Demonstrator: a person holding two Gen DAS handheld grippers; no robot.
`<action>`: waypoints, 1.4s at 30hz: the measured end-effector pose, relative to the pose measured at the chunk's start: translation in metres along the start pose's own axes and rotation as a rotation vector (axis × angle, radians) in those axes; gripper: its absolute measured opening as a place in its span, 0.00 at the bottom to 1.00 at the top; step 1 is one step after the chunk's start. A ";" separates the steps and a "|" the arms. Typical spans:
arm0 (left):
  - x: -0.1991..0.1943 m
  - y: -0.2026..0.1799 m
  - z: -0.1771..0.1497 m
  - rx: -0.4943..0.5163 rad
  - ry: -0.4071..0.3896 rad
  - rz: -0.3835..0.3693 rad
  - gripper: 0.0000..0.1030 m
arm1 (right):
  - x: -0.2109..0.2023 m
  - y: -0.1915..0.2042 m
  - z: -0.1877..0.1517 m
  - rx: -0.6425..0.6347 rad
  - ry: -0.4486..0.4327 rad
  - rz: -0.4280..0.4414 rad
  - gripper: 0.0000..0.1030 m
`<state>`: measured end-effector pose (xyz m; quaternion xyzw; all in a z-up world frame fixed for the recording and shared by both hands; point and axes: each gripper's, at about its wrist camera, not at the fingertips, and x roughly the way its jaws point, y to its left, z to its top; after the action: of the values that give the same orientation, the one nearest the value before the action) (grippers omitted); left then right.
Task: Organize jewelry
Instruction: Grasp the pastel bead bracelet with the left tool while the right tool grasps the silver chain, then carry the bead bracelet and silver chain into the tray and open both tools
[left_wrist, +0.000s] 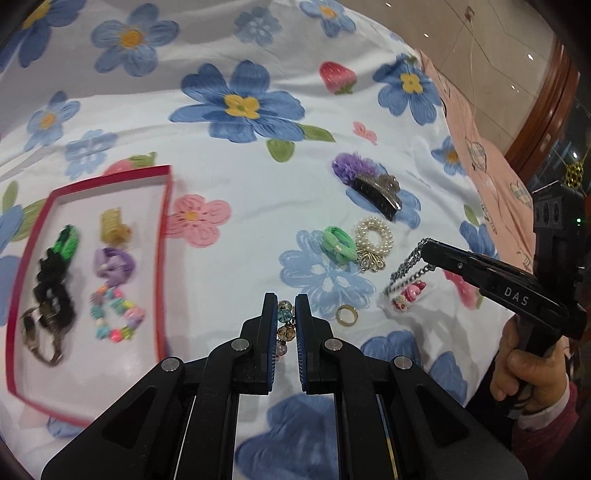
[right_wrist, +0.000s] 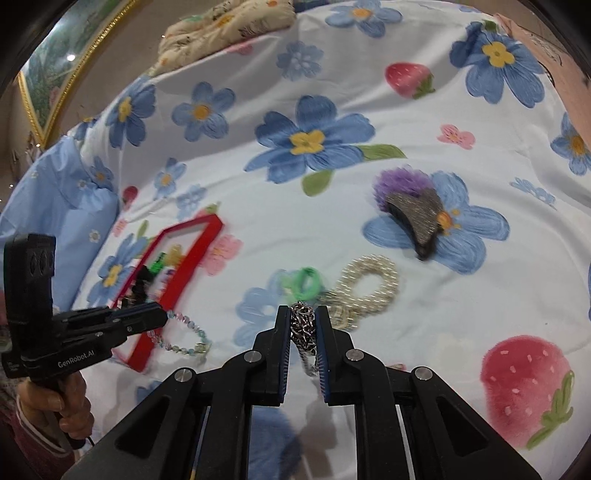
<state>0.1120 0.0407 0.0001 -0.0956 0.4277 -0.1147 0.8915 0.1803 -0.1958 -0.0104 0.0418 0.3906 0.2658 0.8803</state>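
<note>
Left gripper (left_wrist: 286, 314): clamped on beaded bracelet (left_wrist: 284, 320).
Right gripper (right_wrist: 303, 317): clamped on chain necklace (right_wrist: 303, 326).
Red tray (left_wrist: 164, 236): left on bedspread (left_wrist: 258, 192).

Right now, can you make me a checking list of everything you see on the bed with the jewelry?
Surface: flowered bedsheet, lightly wrinkled.
Job's things: red tray holds hair ties and a colorful bead bracelet. Loose on the sheet: green hair tie, pearl scrunchie, gold ring, dark hair clip on a purple puff.
Clutter: pink cloth at the sheet's edge.
Grippers: left gripper is shut on a glass bead bracelet; right gripper is shut on a silver chain with pink charms.
Cables: nothing seen.
Surroundings: gold-framed picture, blue pillow.
</note>
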 end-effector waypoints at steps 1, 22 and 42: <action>-0.005 0.003 -0.002 -0.008 -0.005 0.002 0.08 | -0.001 0.005 0.001 -0.007 -0.004 0.005 0.12; -0.079 0.084 -0.023 -0.167 -0.107 0.063 0.08 | 0.021 0.099 -0.001 -0.111 0.036 0.157 0.12; -0.091 0.137 -0.043 -0.255 -0.119 0.116 0.08 | 0.055 0.169 0.001 -0.183 0.080 0.277 0.12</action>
<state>0.0401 0.1947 0.0045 -0.1896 0.3901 -0.0022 0.9010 0.1376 -0.0231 0.0009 0.0042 0.3900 0.4208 0.8190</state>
